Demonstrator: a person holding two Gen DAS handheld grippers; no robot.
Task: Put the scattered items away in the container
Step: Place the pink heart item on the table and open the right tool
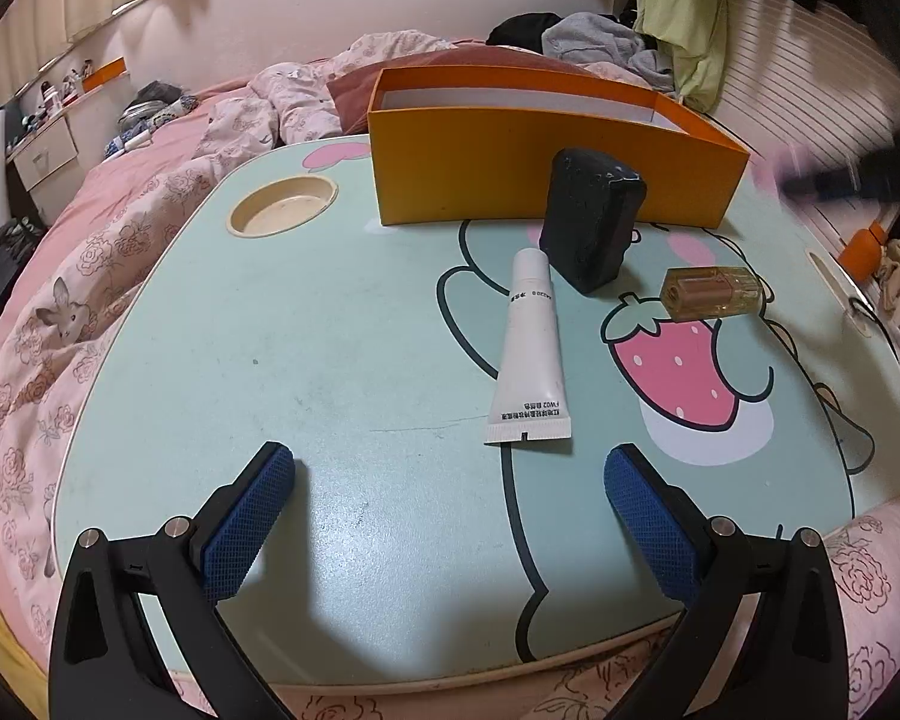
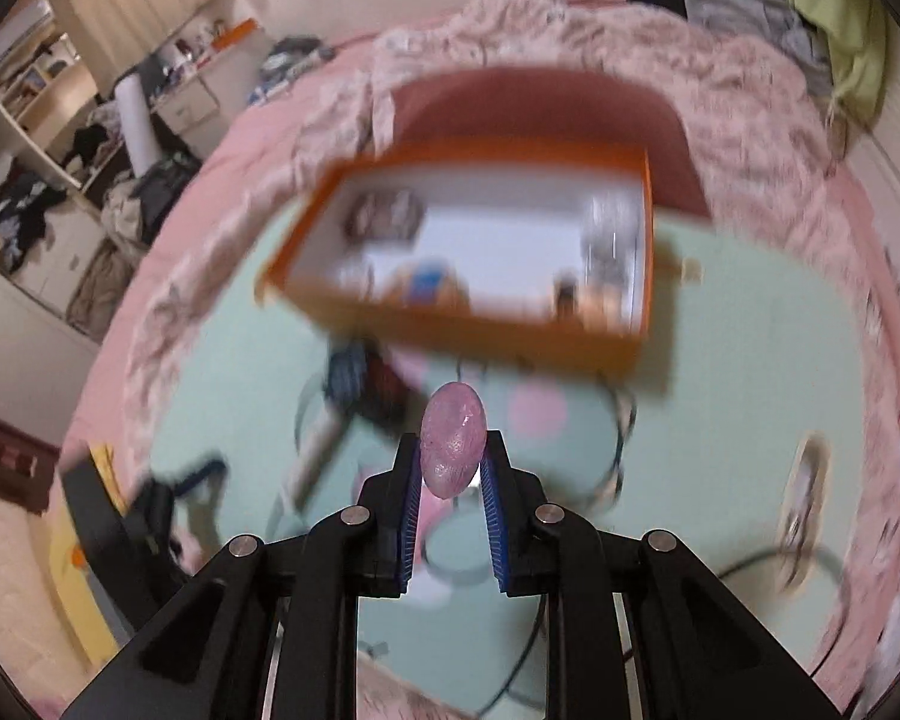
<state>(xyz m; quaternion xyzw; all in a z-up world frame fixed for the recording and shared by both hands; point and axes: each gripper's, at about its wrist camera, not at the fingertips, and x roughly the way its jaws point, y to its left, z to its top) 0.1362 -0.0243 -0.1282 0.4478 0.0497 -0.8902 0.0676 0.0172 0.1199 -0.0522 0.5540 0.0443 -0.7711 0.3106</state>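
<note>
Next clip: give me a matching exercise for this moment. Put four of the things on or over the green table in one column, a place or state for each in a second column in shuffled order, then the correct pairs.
Things:
1. white tube
2. black block
3. pink stone
4. amber bottle

Places or states:
A. lying on its side by the strawberry picture
B. clamped in the right tool
C. standing just in front of the orange box
D. lying flat, nearest the open left tool

Pairs: 1-D, 2-C, 3-B, 4-A
</note>
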